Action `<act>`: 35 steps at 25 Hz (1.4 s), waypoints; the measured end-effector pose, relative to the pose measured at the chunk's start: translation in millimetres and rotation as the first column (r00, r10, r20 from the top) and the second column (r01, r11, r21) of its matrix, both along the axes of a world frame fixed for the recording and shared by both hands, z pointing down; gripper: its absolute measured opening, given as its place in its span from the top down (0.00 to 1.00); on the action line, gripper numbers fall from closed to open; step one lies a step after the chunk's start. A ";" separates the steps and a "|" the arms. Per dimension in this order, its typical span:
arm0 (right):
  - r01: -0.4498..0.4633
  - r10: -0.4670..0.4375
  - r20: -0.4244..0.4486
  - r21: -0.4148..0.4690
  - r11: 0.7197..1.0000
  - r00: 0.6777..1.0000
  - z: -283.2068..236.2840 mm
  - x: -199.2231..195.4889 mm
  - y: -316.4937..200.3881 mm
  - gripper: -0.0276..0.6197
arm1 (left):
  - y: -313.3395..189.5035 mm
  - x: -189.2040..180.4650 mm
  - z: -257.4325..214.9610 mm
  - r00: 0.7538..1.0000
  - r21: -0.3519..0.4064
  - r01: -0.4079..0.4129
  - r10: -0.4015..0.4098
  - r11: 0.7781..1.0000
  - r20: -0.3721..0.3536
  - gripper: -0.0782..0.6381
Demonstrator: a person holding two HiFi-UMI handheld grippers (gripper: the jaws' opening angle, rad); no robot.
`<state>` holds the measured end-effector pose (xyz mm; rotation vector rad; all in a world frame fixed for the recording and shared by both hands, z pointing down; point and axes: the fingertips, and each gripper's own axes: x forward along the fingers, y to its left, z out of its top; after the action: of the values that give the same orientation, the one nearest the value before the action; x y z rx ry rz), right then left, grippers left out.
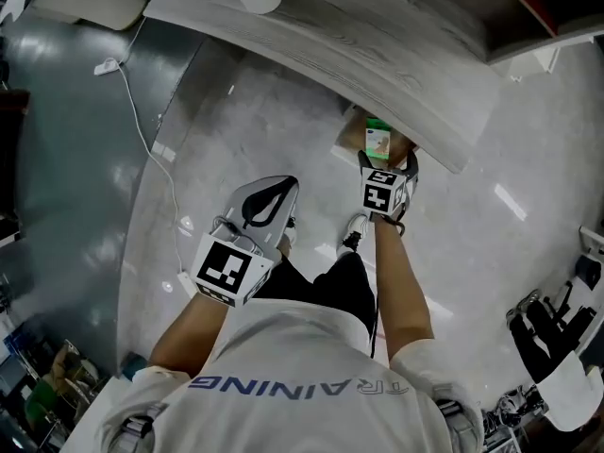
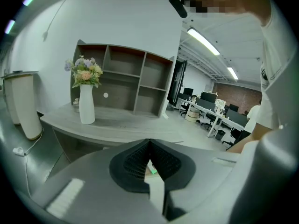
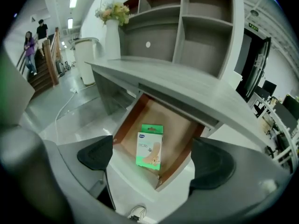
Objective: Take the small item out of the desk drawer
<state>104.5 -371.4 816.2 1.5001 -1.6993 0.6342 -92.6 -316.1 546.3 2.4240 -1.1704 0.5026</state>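
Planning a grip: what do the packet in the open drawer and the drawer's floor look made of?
Packet: likely printed cardboard, smooth-looking; flat face, crisp edges, green-and-white print. Drawer floor: matt brown board, even colour; wood or laminate, cannot tell.

Ceiling strip lights (image 2: 204,41) give bright, even light and glare in streaks off the glossy floor (image 1: 511,202). Every view bows hard toward dark, rounded corners.

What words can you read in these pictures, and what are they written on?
"TRAINING": upside down in the head view, on the back of the person's shirt.
Green and white box in the drawer: the print is too small to read.
Green sign high on the wall: too small to read.
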 end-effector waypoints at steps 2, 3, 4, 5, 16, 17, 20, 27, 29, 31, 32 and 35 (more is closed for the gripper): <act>-0.013 0.012 -0.025 -0.031 0.999 1.000 25.7 1.6 -8.8 0.14 | 0.5 -5.8 11.8 1.000 -0.022 0.015 -0.015 1.000 -0.004 0.89; -0.019 0.018 -0.036 -0.044 0.999 0.999 36.7 2.8 -11.7 0.14 | 1.2 -8.1 17.3 1.000 -0.032 0.023 -0.023 0.999 -0.007 0.89; -0.024 0.022 -0.046 -0.056 0.998 0.999 46.5 4.0 -14.1 0.14 | 2.2 -10.2 22.5 0.999 -0.041 0.031 -0.032 0.999 -0.009 0.89; -0.028 0.024 -0.058 -0.066 0.997 0.998 55.6 4.8 -16.1 0.14 | 3.2 -12.6 27.6 0.999 -0.050 0.040 -0.041 0.998 -0.010 0.89; -0.084 0.063 -0.184 -0.108 0.991 0.981 111.0 5.4 -26.3 0.28 | 6.4 -34.1 52.7 0.997 -0.082 0.075 -0.073 0.994 0.022 0.89; -0.092 0.071 -0.194 -0.103 0.990 0.979 109.8 7.7 -26.4 0.31 | 7.5 -33.7 51.7 0.997 -0.088 0.077 -0.075 0.993 0.024 0.89; -0.101 0.081 -0.207 -0.085 0.991 0.975 103.0 13.5 -24.1 0.41 | 9.9 -33.3 52.3 0.996 -0.099 0.084 -0.082 0.991 0.029 0.89; -0.034 0.033 -0.118 -0.012 0.999 0.992 48.2 1.1 -2.4 0.42 | 7.3 -18.7 28.8 0.998 -0.050 0.069 -0.069 0.996 0.007 0.89; -0.013 0.014 -0.081 0.006 1.000 0.997 30.4 -4.2 8.7 0.42 | 4.8 -11.0 14.0 0.998 -0.023 0.058 -0.058 0.998 -0.005 0.89; 0.011 -0.010 -0.052 0.022 1.000 0.999 12.0 -10.1 21.1 0.42 | 3.7 -4.2 -2.3 0.999 0.006 0.046 -0.046 0.999 -0.014 0.89; 0.022 -0.020 -0.041 0.032 0.999 0.999 1.8 -12.0 26.9 0.42 | 3.4 -0.9 -10.5 0.999 0.021 0.040 -0.040 0.999 -0.019 0.89; 0.036 -0.036 -0.005 0.063 0.997 0.999 -37.1 -14.9 47.5 0.42 | 8.0 7.8 -36.2 0.999 0.056 0.028 -0.026 0.998 -0.031 0.89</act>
<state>89.6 -323.9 779.1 1.5101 -1.7542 0.5625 -84.8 -308.2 510.1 2.4512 -1.2182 0.4288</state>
